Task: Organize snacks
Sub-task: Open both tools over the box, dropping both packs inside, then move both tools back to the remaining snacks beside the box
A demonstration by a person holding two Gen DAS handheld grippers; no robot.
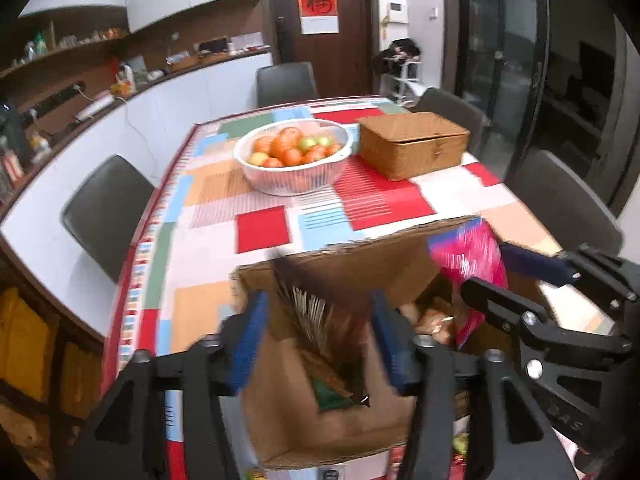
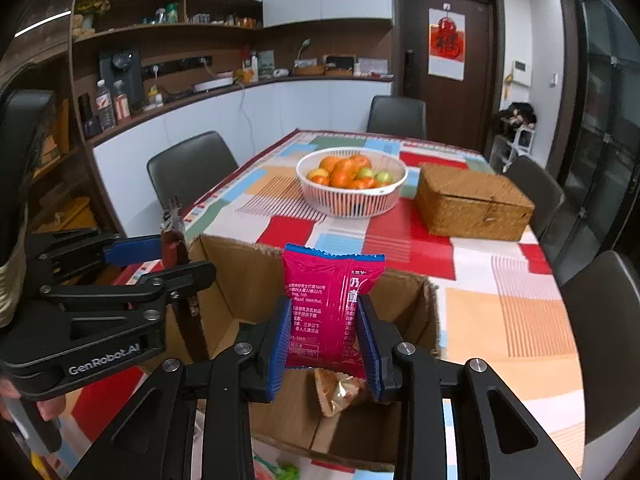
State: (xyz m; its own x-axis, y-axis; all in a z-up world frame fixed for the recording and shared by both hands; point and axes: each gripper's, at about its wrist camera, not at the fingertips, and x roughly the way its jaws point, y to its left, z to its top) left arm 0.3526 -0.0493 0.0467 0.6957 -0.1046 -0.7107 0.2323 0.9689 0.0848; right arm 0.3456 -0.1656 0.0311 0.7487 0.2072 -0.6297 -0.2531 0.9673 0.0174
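Note:
An open cardboard box (image 2: 240, 280) stands on the near end of the table; it also shows in the left wrist view (image 1: 344, 264). My right gripper (image 2: 324, 344) is shut on a pink snack packet (image 2: 328, 304) and holds it upright above the box; the packet shows blurred in the left wrist view (image 1: 468, 256). My left gripper (image 1: 320, 340) is shut on a dark striped snack packet (image 1: 316, 328) over the box's left part. That gripper shows at the left of the right wrist view (image 2: 176, 256), holding the dark packet (image 2: 174, 236). A tan snack packet (image 2: 340, 392) lies inside the box.
A white basket of oranges and green fruit (image 2: 352, 188) and a closed wicker box (image 2: 472, 204) stand farther back on the patchwork tablecloth (image 2: 500, 300). Dark chairs (image 2: 192, 168) surround the table. More small packets (image 2: 280, 470) lie at the near edge.

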